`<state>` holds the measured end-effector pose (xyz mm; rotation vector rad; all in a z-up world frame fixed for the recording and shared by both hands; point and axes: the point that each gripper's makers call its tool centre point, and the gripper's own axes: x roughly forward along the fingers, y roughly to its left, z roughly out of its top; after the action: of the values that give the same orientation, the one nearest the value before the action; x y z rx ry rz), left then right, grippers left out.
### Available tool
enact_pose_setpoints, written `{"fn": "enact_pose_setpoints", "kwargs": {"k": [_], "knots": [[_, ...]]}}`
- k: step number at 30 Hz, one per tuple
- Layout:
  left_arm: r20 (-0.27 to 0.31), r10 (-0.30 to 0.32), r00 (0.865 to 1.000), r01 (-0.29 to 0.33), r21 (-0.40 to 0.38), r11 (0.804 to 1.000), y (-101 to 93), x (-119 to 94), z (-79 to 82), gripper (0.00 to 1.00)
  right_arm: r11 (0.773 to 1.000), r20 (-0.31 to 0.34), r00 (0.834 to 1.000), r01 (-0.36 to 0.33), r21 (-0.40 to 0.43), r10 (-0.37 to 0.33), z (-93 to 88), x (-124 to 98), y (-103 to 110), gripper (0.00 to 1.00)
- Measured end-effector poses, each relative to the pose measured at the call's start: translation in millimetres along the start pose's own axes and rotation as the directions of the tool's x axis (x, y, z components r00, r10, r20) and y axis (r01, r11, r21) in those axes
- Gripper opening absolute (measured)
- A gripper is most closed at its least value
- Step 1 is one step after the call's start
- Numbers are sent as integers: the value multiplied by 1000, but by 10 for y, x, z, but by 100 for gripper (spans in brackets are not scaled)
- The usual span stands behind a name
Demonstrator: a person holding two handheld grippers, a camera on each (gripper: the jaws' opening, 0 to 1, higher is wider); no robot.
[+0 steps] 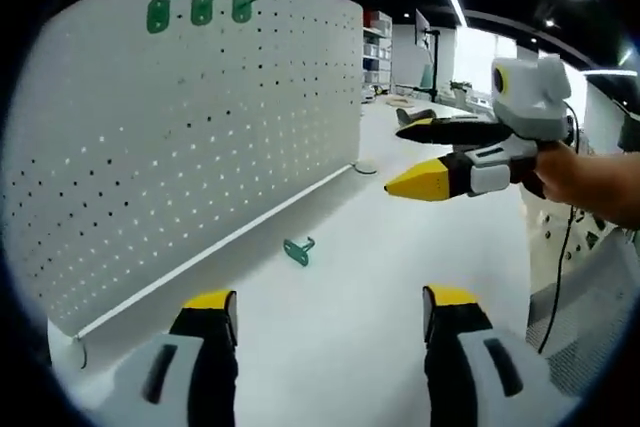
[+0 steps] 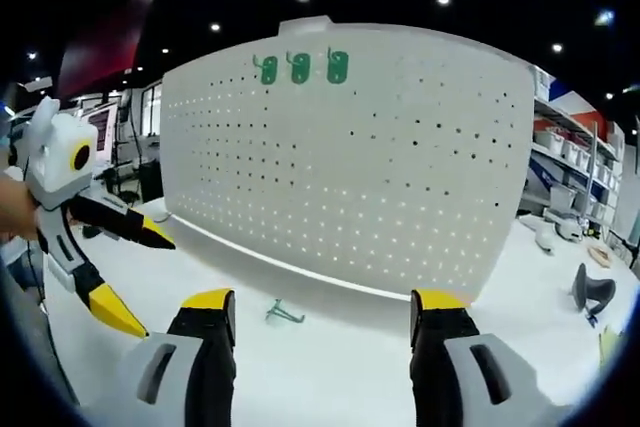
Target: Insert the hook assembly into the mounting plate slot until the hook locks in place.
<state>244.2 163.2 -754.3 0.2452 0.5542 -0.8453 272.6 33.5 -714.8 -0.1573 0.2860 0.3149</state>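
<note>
Green hook (image 1: 298,250): lying loose on the white table (image 1: 350,317), lower centre of the frame, near the pegboard's foot.
Pegboard (image 1: 190,137): standing upright, carrying three green hooks (image 1: 201,8) at upper left.
Left claw (image 1: 328,319): hovering spread, gripping nothing.
Right claw (image 2: 322,319): hovering spread, empty.

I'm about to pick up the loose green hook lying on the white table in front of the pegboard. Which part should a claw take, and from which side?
Probably the flat back plate of the small green plastic hook, from above: it lies on its side on the white table, its prong angled upward, with clear table around it.
</note>
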Motion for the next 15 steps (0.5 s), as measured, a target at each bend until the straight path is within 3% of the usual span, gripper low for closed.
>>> {"fn": "enact_pose_setpoints", "kwargs": {"k": [15], "knots": [[-59,25,998,-25,1,1000,186,501,-51,73,1000,-17,1000,-8,27,9,-145,196,-94,70]]}}
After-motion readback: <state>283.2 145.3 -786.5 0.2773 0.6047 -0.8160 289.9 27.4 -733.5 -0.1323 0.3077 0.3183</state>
